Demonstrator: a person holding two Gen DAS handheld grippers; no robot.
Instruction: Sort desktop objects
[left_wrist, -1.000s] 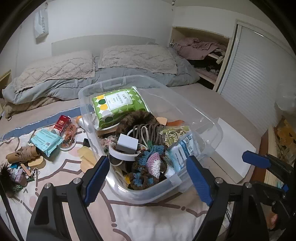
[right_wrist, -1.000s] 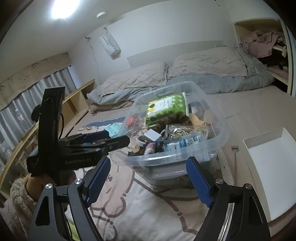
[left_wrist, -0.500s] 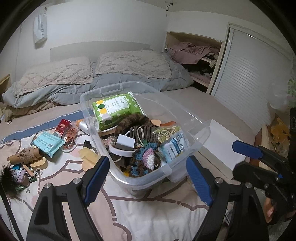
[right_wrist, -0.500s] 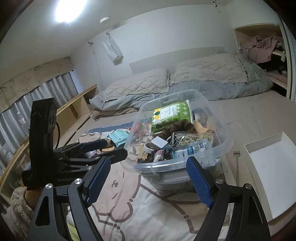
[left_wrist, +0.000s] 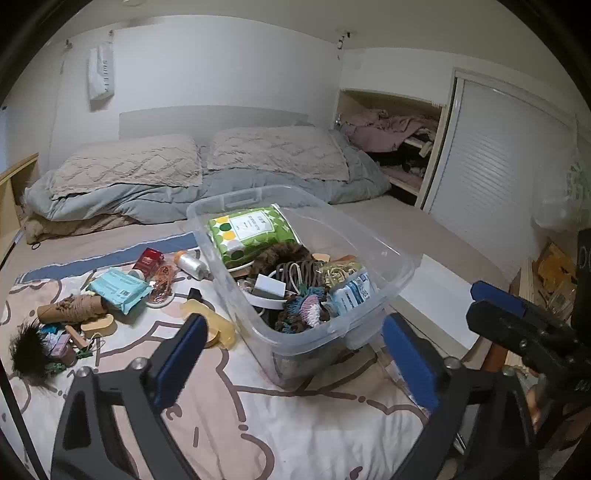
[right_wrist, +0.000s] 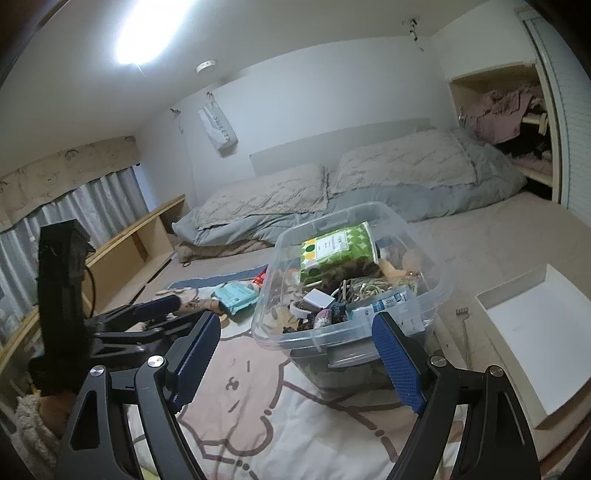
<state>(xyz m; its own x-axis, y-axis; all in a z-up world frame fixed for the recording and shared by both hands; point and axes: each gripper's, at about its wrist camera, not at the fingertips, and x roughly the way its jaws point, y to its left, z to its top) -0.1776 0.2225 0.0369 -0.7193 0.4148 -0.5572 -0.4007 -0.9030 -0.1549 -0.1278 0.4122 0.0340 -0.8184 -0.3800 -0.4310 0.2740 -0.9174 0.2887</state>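
Left of scene: loose clutter on the bed blanket (left_wrist: 229, 413) — feather tuft (left_wrist: 27, 349), boot (left_wrist: 72, 308), teal pack (left_wrist: 120, 290), red box (left_wrist: 148, 258), bottle (left_wrist: 192, 264) — all unsorted, lying near the bin (left_wrist: 373, 254) but outside it. Left gripper (left_wrist: 295, 356) empty, jaws opening, nearly at full spread; nothing between the pads, bin's near corner just ahead of them. Bin sits mid-bed, heaped: green pack (left_wrist: 255, 230), charger (left_wrist: 269, 284), crochet piece (left_wrist: 308, 314), blue pouch (left_wrist: 352, 291). Right gripper (right_wrist: 295, 349) also empty, jaws opening, wide; bin rim just beyond its pads. Risks, as judgement: soft bedding gives no firm base, so a nudge on the bin's rim could tip or slide it; the contents ride high and could spill; the two grippers are near each other at the bin's front and could collide. Cables in the bin are tangled and may drag neighbours out. Right: white tray (right_wrist: 532, 332) and back scratcher (right_wrist: 461, 325) beside the bin, crowding that side
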